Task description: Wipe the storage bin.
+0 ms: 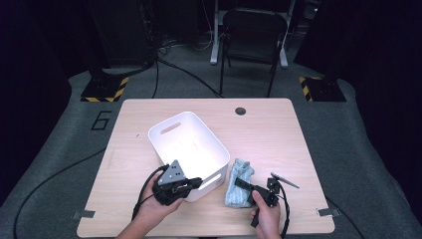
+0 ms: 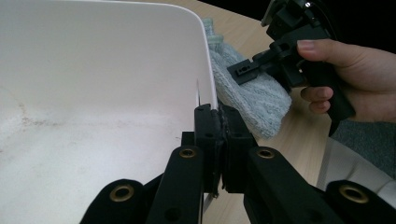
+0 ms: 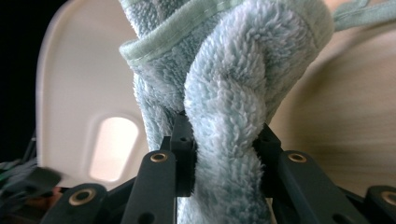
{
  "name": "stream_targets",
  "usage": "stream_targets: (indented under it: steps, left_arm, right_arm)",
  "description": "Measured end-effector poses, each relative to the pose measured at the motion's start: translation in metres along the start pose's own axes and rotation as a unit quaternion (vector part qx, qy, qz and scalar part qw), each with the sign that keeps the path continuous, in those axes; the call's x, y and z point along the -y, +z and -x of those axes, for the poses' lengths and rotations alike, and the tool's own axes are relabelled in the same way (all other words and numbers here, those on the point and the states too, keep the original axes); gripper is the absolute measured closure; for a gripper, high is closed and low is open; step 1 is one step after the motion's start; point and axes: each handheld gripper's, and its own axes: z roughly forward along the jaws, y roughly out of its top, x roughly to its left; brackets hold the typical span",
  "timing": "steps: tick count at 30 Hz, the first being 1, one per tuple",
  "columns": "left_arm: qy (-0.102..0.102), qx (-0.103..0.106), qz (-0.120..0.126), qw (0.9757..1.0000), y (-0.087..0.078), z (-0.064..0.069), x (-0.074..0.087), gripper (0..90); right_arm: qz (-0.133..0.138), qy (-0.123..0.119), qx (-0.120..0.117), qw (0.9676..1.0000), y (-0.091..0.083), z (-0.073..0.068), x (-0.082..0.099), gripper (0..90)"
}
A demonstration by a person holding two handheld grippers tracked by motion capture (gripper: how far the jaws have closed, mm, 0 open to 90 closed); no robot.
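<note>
White plastic bin (image 1: 191,144) sits mid-table (image 1: 268,134); my left gripper (image 2: 218,135) is clamped on its near wall (thin rim pinched between the jaws). Right gripper (image 3: 224,144) has a fold of the pale blue towel (image 1: 238,183) squeezed tight, just right of the bin.

Light wooden table (image 1: 278,134), round grommet hole (image 1: 241,111) at 12 near the far edge. Grey tape tabs at the near corners: 7 (image 1: 82,214) and 5 (image 1: 326,211). Black chair (image 1: 254,30) on the floor past the table at 12. Grey floor mat (image 1: 348,149) with a "6" marking (image 1: 101,120) at 10. Hazard-striped bases at 11 (image 1: 104,89) and 1 (image 1: 321,88). Black floor cable (image 1: 186,74) runs from 11 toward the chair.
</note>
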Motion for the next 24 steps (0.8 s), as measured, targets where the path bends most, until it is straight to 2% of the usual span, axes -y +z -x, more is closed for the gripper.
stream_targets:
  steps: [1, 3, 4, 6, 8, 9, 10, 13, 14, 15, 16, 18, 19, 20, 21, 23, 24]
  left_arm:
    - [0.0, 0.0, 0.001, 1.0, 0.0, 0.0, 0.0, 87.2]
    - [-0.004, 0.001, 0.001, 1.0, 0.0, 0.0, 0.0, 87.2]
    - [-0.005, 0.001, 0.002, 1.0, 0.001, 0.0, 0.0, 87.1]
    - [-0.007, 0.002, 0.001, 1.0, 0.001, 0.001, 0.0, 87.1]
    - [-0.01, -0.001, 0.0, 1.0, 0.002, 0.002, -0.001, 87.1]
    - [-0.008, -0.003, 0.003, 1.0, 0.002, 0.002, -0.001, 87.0]
    - [-0.012, -0.002, 0.003, 0.9999, 0.003, 0.004, -0.001, 87.1]
    - [-0.006, -0.005, 0.004, 1.0, 0.005, 0.007, -0.002, 87.1]
    - [-0.009, 0.0, 0.002, 1.0, 0.005, 0.009, -0.002, 87.0]
    - [-0.003, 0.003, -0.003, 1.0, 0.005, 0.009, -0.003, 86.9]
    - [-0.009, 0.006, -0.001, 0.9999, 0.005, 0.011, -0.003, 86.8]
    - [-0.004, 0.008, -0.003, 1.0, 0.006, 0.013, -0.003, 86.6]
    - [-0.01, 0.01, -0.002, 0.9999, 0.006, 0.015, -0.003, 86.5]
    - [-0.007, 0.01, -0.002, 0.9999, 0.007, 0.015, -0.004, 86.4]
    - [-0.011, 0.016, -0.004, 0.9998, 0.007, 0.017, -0.004, 86.3]
    - [-0.004, 0.014, -0.006, 0.9999, 0.008, 0.021, -0.005, 86.2]
    - [0.0, 0.013, -0.007, 0.9999, 0.008, 0.023, -0.005, 86.2]
  right_arm:
    - [-0.001, 0.007, -0.004, 1.0, -0.001, -0.002, -0.001, 69.0]
    - [0.011, -0.002, -0.013, 0.9999, -0.003, -0.005, -0.003, 69.0]
    - [0.012, 0.009, -0.019, 0.9997, -0.006, -0.008, -0.003, 69.0]
    - [0.021, 0.001, -0.025, 0.9995, -0.011, -0.014, -0.005, 69.0]
    - [0.032, 0.004, -0.05, 0.9982, -0.014, -0.022, -0.007, 69.0]
    - [0.033, -0.006, -0.058, 0.9978, -0.015, -0.027, -0.007, 68.9]
    - [0.035, -0.003, -0.064, 0.9973, -0.015, -0.03, -0.007, 68.9]
    - [0.025, -0.016, -0.073, 0.9969, -0.011, -0.038, -0.004, 68.8]
    - [0.022, -0.02, -0.072, 0.997, -0.009, -0.039, -0.002, 68.7]
    - [0.017, -0.019, -0.074, 0.9969, -0.007, -0.04, 0.0, 68.6]
    - [0.014, -0.021, -0.072, 0.9971, -0.005, -0.04, 0.001, 68.5]
    - [0.014, -0.015, -0.059, 0.998, -0.004, -0.04, 0.001, 68.2]
    - [0.02, -0.02, -0.061, 0.9977, -0.003, -0.038, 0.001, 68.1]
    - [0.021, -0.013, -0.059, 0.9979, -0.004, -0.038, 0.001, 68.1]
    - [0.018, -0.02, -0.051, 0.9983, -0.005, -0.036, 0.001, 68.0]
    - [0.019, -0.021, -0.04, 0.9988, -0.004, -0.033, 0.002, 68.0]
    - [0.017, -0.028, -0.024, 0.9992, -0.002, -0.03, 0.004, 68.0]
